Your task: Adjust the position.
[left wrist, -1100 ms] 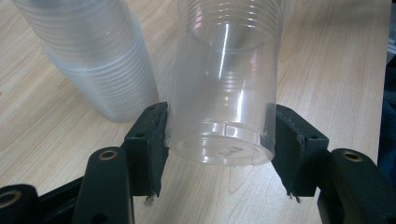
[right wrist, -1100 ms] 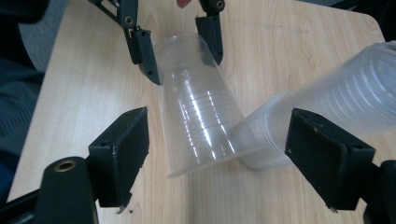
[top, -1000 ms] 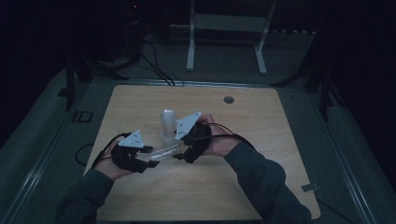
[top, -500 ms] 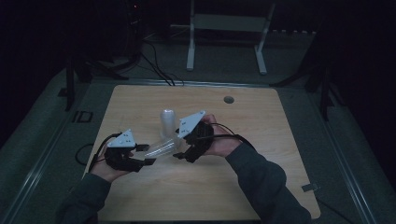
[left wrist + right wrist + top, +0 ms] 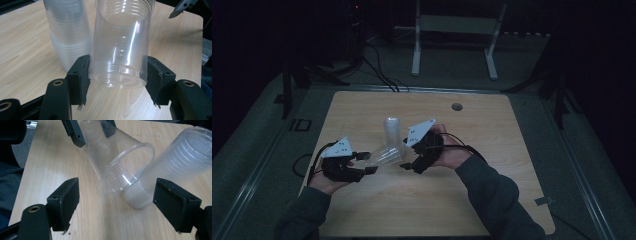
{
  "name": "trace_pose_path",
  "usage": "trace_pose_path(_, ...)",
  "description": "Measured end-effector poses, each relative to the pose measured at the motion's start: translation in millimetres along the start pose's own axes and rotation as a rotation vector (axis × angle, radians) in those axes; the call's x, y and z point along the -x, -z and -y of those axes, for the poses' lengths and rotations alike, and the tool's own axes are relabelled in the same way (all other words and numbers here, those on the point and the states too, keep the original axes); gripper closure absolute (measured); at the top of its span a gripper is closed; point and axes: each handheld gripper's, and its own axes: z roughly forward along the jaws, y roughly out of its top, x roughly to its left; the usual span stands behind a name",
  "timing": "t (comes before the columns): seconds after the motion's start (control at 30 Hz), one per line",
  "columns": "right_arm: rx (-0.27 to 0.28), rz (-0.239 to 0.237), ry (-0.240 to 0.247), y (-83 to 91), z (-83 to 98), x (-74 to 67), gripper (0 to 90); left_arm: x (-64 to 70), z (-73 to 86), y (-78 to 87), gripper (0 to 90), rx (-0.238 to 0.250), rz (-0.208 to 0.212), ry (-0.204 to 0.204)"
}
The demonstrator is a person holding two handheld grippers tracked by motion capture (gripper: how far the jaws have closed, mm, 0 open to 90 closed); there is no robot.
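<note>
My left gripper [image 5: 366, 164] is shut on the base of a clear plastic cup [image 5: 384, 154], holding it on its side above the wooden table [image 5: 492, 130]. In the left gripper view both pads press the cup [image 5: 120, 50] near its bottom. The cup's open mouth [image 5: 127, 167] points toward my right gripper [image 5: 408, 159], whose jaws stand wide open [image 5: 118, 195] just short of the rim, with nothing between them. A stack of clear cups [image 5: 392, 127] stands upside down on the table just behind the held cup [image 5: 67, 32], [image 5: 172, 165].
A small round grommet [image 5: 456, 106] sits in the table near its far edge. Cables trail from both grippers over the table's left side and right side. A white metal frame [image 5: 452, 35] stands on the floor beyond the table.
My left gripper has shifted a little to the left with the cup in it. The right hand stays about where it was.
</note>
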Motion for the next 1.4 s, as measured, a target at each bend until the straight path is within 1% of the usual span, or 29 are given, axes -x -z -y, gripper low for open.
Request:
trace_pose_path(0.13, 0.004, 0.001, -0.006, -0.6, 0.5, 0.7, 20.8, -0.1, 0.7, 0.7, 42.4, 0.014, 0.0, 0.004)
trace_pose_path(0.23, 0.001, 0.0, -0.013, -1.2, 1.6, 0.3, 20.8, -0.7, 1.7, 2.4, 42.4, 0.037, -0.002, 0.013)
trace_pose_path(0.27, 0.002, 0.0, -0.01, -1.3, 2.2, 0.7, 20.8, -0.8, 1.5, 3.1, 42.4, 0.043, -0.005, 0.014)
trace_pose_path(0.33, 0.006, 0.002, -0.019, -1.8, 3.5, 1.0, 20.8, -0.9, 0.8, 4.2, 42.4, 0.051, -0.011, 0.013)
trace_pose_path(0.43, 0.023, -0.004, -0.038, -2.5, 6.1, 2.4, 20.8, -0.5, -0.3, 5.8, 42.4, 0.068, -0.01, 0.015)
trace_pose_path(0.6, 0.037, -0.008, -0.055, -4.7, 9.2, 3.0, 20.8, -0.4, -1.6, 6.7, 42.5, 0.088, -0.012, 0.016)
trace_pose_path(0.7, 0.059, -0.01, -0.067, -4.9, 10.6, 3.1, 20.8, -0.5, -2.2, 6.6, 42.5, 0.101, -0.009, 0.02)
trace_pose_path(0.8, 0.065, -0.007, -0.078, -5.1, 11.7, 3.5, 20.7, -0.8, -2.9, 7.4, 42.5, 0.115, -0.009, 0.019)
trace_pose_path(0.9, 0.087, -0.009, -0.098, -6.0, 13.3, 5.1, 20.8, -1.2, -3.2, 8.6, 42.5, 0.128, -0.012, 0.019)
trace_pose_path(1.03, 0.099, -0.013, -0.112, -9.1, 14.2, 5.4, 20.9, -2.0, -2.3, 11.6, 42.5, 0.152, -0.011, 0.023)
trace_pose_path(1.13, 0.093, 0.002, -0.115, -12.0, 13.8, 5.0, 21.6, -2.2, -1.0, 14.1, 42.5, 0.171, -0.011, 0.031)
trace_pose_path(1.2, 0.098, 0.001, -0.12, -13.4, 13.7, 5.1, 22.0, -2.4, -0.5, 14.7, 42.5, 0.176, -0.01, 0.033)
trace_pose_path(1.27, 0.109, 0.001, -0.128, -15.7, 13.4, 4.8, 22.0, -3.0, 1.3, 16.9, 42.5, 0.191, -0.01, 0.041)
trace_pose_path(1.4, 0.134, -0.011, -0.144, -19.5, 13.1, 3.3, 23.2, -3.9, 3.3, 18.8, 42.5, 0.203, -0.01, 0.046)
